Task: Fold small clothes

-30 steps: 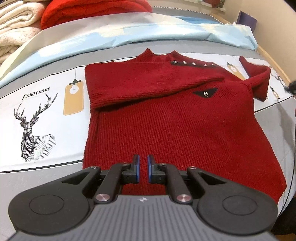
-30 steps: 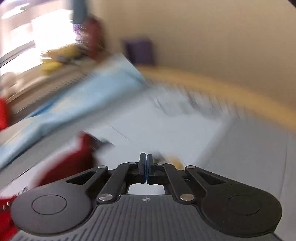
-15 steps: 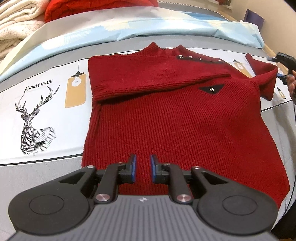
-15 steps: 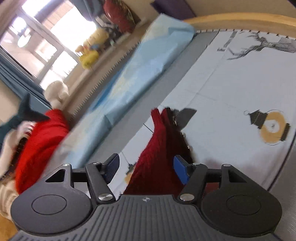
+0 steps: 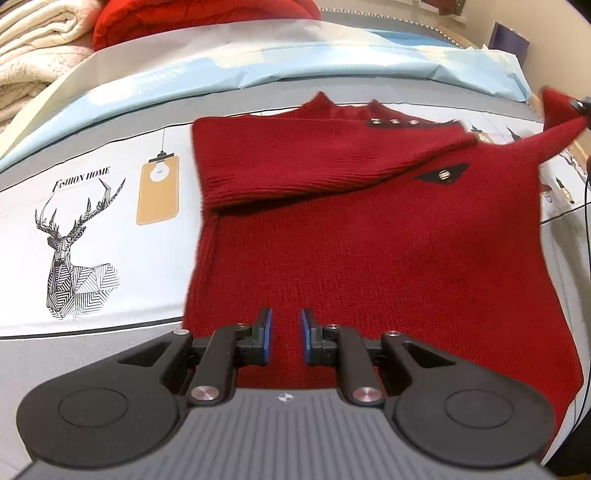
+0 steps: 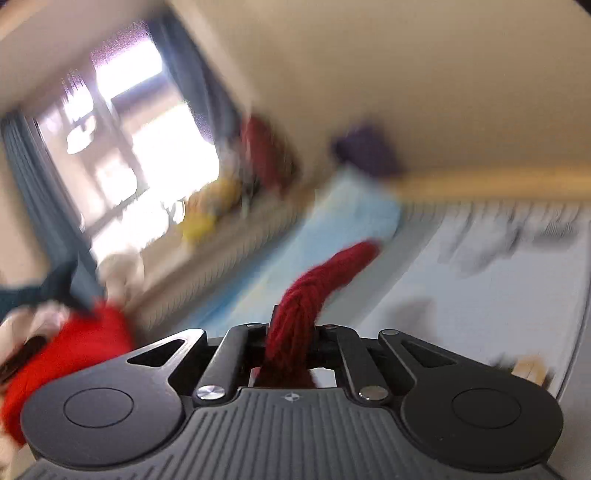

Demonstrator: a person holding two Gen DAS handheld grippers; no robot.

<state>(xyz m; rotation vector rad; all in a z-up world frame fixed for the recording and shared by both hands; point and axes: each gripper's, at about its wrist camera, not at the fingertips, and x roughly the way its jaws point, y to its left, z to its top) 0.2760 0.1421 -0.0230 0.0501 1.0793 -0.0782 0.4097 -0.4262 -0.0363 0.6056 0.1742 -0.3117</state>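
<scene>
A dark red knit sweater (image 5: 369,236) lies flat on the bed, its left sleeve folded across the chest. My left gripper (image 5: 284,336) hovers over the sweater's bottom hem, jaws slightly apart and empty. My right gripper (image 6: 291,328) is shut on the sweater's right sleeve (image 6: 306,295), which bunches between the jaws and sticks out forward. In the left wrist view that sleeve (image 5: 554,125) is lifted off the bed at the far right. The right wrist view is blurred.
The bed sheet (image 5: 74,206) has deer and lamp prints. A light blue quilt (image 5: 258,59) lies behind the sweater. Folded cream blankets (image 5: 33,55) and a bright red garment (image 5: 184,18) sit at the back left. A wooden bed edge (image 6: 480,184) runs on the right.
My right gripper has closed on the right sleeve and lifted it up off the bed. My left gripper's jaws have opened a little over the hem.
</scene>
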